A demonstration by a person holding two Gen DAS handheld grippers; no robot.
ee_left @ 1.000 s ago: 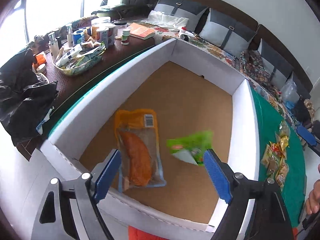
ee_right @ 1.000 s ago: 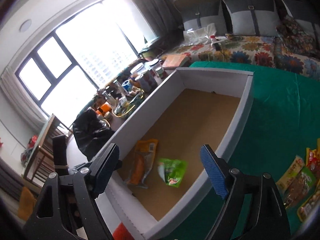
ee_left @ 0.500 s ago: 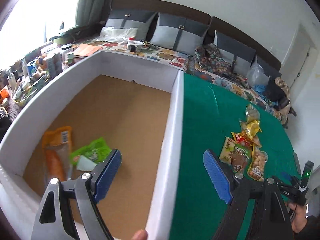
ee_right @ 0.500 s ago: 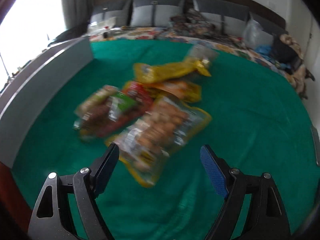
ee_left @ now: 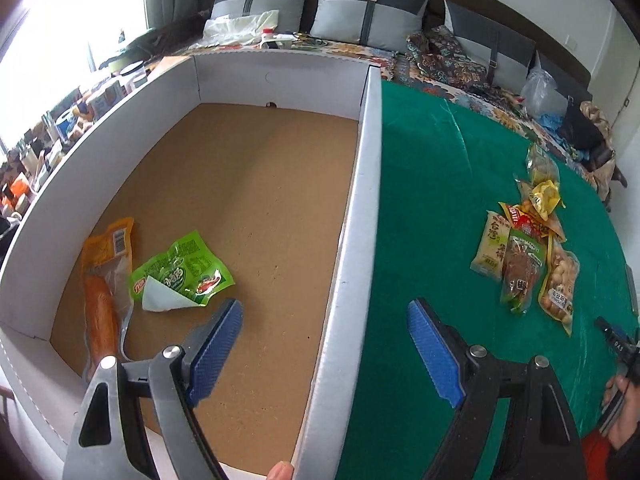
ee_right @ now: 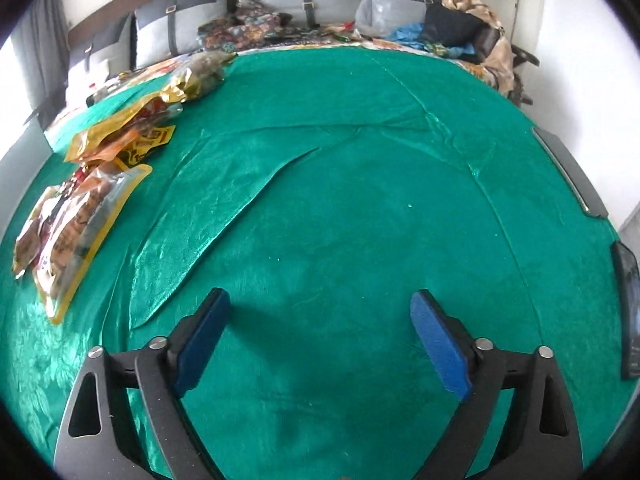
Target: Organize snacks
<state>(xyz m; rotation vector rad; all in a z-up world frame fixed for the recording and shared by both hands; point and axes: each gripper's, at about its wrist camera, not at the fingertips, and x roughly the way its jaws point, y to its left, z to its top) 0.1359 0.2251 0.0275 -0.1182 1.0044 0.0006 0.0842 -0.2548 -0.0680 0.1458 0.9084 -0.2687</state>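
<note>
A large white box [ee_left: 362, 208] with a brown floor holds an orange snack packet [ee_left: 106, 276] and a green snack packet [ee_left: 182, 272] at its near left. My left gripper [ee_left: 324, 340] hangs open over the box's right wall, holding nothing. On the green cloth [ee_left: 432, 200] to the right lies a pile of snack packets [ee_left: 524, 256]. In the right wrist view the same pile of packets [ee_right: 76, 208] lies at the far left. My right gripper [ee_right: 320, 336] is over bare green cloth with its jaws opening and nothing between them.
A sofa with grey cushions [ee_left: 372, 12] and loose belongings runs along the back. A cluttered side table [ee_left: 60, 128] stands left of the box. A hand [ee_left: 624, 420] holding the other gripper shows at the lower right. Dark flat devices [ee_right: 628, 312] lie at the cloth's right edge.
My left gripper swung right from above the box floor to over its right wall. My right gripper swept from the box, past the snack pile, to bare cloth right of it, and widened.
</note>
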